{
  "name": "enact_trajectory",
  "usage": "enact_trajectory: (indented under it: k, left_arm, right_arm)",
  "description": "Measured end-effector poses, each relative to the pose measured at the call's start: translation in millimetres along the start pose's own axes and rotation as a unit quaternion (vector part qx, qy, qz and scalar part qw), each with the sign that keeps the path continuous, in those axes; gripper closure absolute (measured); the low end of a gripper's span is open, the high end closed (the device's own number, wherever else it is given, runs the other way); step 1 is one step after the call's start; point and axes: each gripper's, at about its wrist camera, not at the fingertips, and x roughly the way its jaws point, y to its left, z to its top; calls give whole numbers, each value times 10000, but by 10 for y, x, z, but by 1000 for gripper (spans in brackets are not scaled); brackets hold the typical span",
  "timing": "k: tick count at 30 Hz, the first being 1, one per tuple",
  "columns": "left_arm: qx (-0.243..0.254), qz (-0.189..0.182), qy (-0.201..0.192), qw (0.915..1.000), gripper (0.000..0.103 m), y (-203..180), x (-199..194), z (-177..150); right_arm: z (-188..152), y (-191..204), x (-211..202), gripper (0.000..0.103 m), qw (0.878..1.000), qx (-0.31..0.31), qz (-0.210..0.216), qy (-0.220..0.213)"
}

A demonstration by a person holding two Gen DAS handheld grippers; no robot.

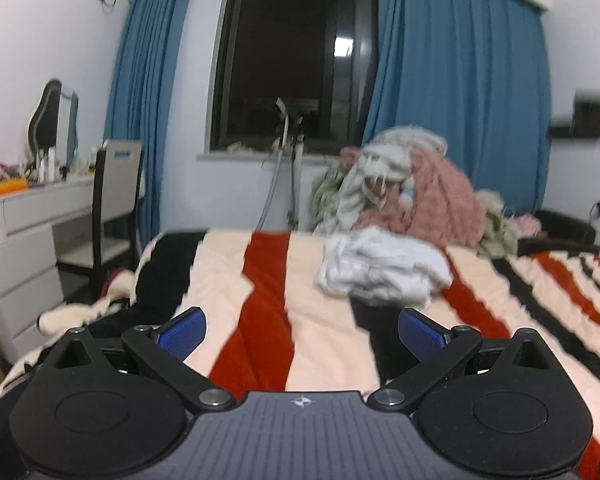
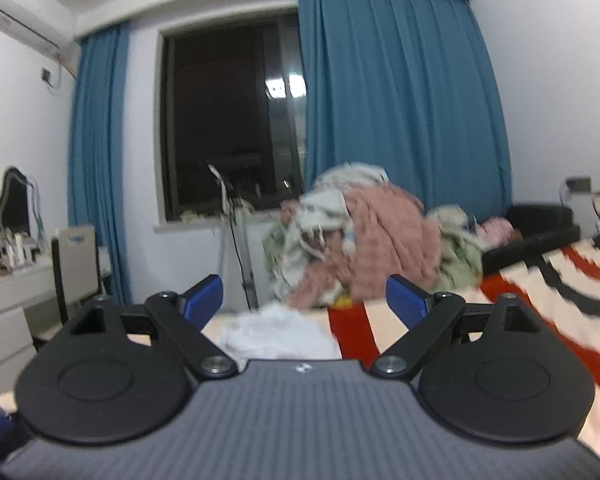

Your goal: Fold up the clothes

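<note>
Both grippers hover over the striped blanket [image 1: 324,332] with jaws spread wide and empty: the left gripper [image 1: 302,330] and the right gripper [image 2: 304,300]. Ahead lies a crumpled white garment [image 1: 380,268], apart from both, with a heaped clothes pile [image 1: 412,188] just behind it.

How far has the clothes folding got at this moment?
Done: nothing looks folded; the white garment lies crumpled on the striped blanket. In hand: nothing; the left gripper and right gripper are both open and empty. Left: the white garment, plus the mixed heap of clothes beyond the bed.
</note>
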Motion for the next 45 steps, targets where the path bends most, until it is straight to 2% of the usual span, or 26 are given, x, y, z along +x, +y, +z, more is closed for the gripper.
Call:
enact_trajectory:
  k: [2,5,10,13,18,22,25,27,28,29,30,32,37,45]
  left_arm:
    - [-23,-110,201,9997,0,-37,145,-44]
    - [65,-278,512,9983,0,-153,435,-89]
    - [496,-552,923,9930,0,-514,1162,-58]
    - [663,-686,1038,9900,0,-773,1713,9]
    - [68,-960,1265,9873,0,-1060,2676,134]
    - [-146,-1004,1228,9872,4,-1287,3294,160]
    - [-39,-984,1293,9867,21,-1391,3599,138]
    - [104,-1042,1364,9851,46,-1436,3749,120]
    - [169,-1130,1333,9845,50,-1432,3768,120]
    - [207,-1185,1293,9843,61,-1416,3758,132]
    - [207,-1195,1238,9849,78,-1382,3706,164]
    - [208,-1216,1129,9859,98,-1314,3603,226]
    - [296,-1266,593,9897,101,-1026,3006,478]
    - [153,-1357,224,9904,102,-328,1717,848]
  right_arm:
    - [14,-90,49,13,10000,20,16,-64]
    - [-104,-297,134,13,9995,280,-71,111]
    - [-303,-553,279,13,9940,851,-105,680]
    - [-412,-622,356,13,9927,925,-207,746]
    - [-724,-756,667,13,9863,1082,-521,1130]
    - [-961,-780,932,13,9826,1130,-707,1296]
    - [-1130,-774,1149,13,9818,1076,-731,1383]
    - [-1244,-764,1255,13,9814,1042,-731,1441]
    - [-1275,-754,1288,13,9811,1034,-742,1459]
    - [-1305,-744,1320,13,9808,1027,-753,1477]
    - [-1335,-734,1353,13,9805,1020,-763,1496]
    - [-1386,-715,1413,13,9804,994,-787,1509]
    - [-1341,-656,1351,13,9869,750,-874,1134]
    - [-1180,-473,1028,13,9938,401,-668,794]
